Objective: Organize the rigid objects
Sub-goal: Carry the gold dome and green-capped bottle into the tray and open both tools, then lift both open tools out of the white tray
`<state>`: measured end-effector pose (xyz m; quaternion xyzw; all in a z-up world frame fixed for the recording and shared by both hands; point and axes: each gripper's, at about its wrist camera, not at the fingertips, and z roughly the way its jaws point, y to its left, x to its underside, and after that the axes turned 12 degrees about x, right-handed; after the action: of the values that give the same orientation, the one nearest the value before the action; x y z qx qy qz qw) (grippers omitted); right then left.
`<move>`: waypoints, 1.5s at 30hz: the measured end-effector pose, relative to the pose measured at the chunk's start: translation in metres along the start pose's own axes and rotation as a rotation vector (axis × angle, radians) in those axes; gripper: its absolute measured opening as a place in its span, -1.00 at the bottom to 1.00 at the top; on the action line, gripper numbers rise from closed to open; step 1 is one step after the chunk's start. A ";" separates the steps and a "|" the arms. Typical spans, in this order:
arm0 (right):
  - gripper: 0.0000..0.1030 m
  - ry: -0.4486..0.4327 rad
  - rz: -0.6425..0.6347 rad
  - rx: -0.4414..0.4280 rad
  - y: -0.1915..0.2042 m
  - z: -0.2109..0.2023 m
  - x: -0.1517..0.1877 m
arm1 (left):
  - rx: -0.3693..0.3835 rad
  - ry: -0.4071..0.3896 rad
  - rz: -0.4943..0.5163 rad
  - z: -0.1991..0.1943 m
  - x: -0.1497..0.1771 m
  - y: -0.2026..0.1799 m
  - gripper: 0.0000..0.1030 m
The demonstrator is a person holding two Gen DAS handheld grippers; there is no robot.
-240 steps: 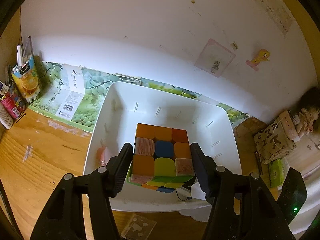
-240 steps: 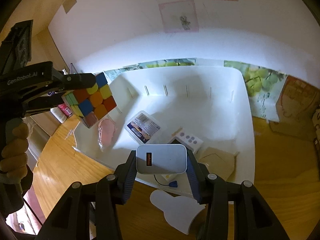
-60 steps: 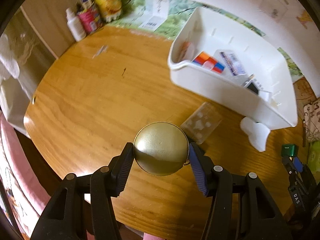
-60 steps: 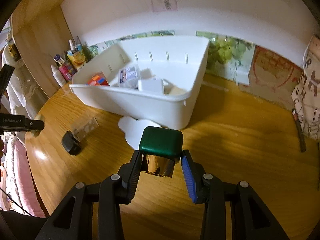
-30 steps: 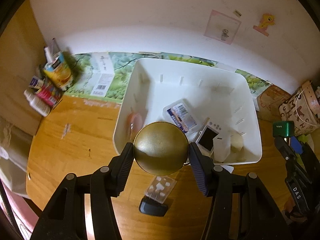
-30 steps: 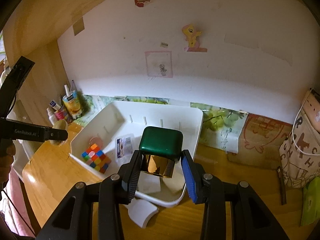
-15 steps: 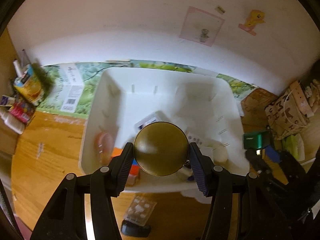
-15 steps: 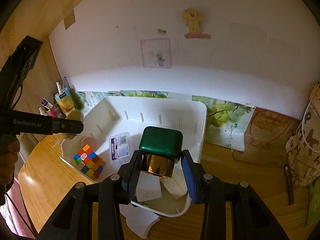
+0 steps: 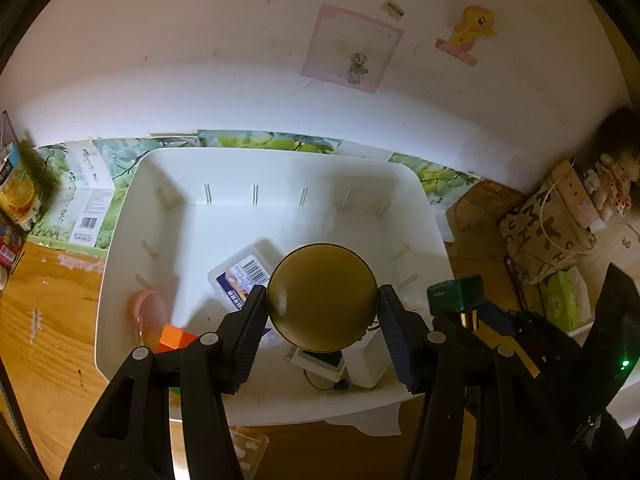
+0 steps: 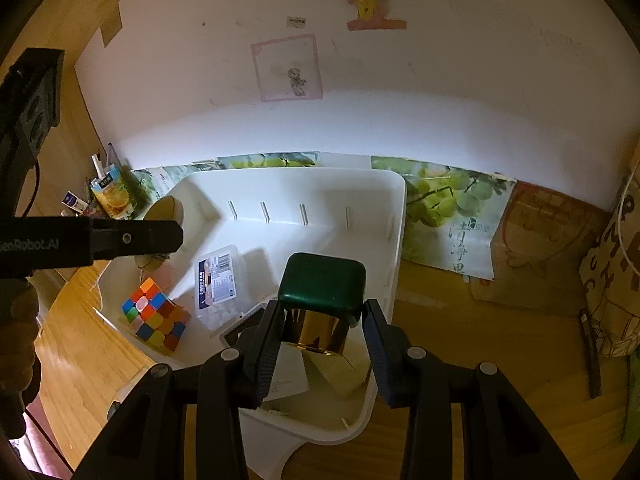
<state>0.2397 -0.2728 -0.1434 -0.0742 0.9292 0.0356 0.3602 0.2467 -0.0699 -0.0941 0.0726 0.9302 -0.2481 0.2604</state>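
Note:
My left gripper (image 9: 322, 332) is shut on a round gold disc (image 9: 322, 297), held above the near part of the white bin (image 9: 280, 172). My right gripper (image 10: 320, 338) is shut on a green-capped gold bottle (image 10: 322, 280), held above the bin's (image 10: 394, 200) right near corner. The green cap also shows in the left wrist view (image 9: 456, 294). The left gripper with the disc shows in the right wrist view (image 10: 166, 216). In the bin lie a colourful puzzle cube (image 10: 154, 316), a clear labelled box (image 10: 220, 280), a pink object (image 9: 146, 316) and white items.
The bin stands on a wooden table (image 10: 480, 340) against a white wall. A juice carton (image 10: 112, 196) and small bottles stand at the far left. A clear plastic piece (image 9: 248, 446) lies in front of the bin. Bags (image 9: 548, 232) sit at the right.
Both grippers have moved closer over the bin, each still holding its object. The right gripper's green cap now sits nearer the left gripper.

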 end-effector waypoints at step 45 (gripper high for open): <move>0.59 -0.114 0.230 -0.173 -0.026 -0.092 0.002 | -0.099 -0.316 -0.041 -0.141 0.064 -0.023 0.57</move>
<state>0.1814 -0.3099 -0.0773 0.0039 0.9030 0.1605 0.3984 0.1230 -0.0191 -0.0134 0.0009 0.8901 -0.2154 0.4017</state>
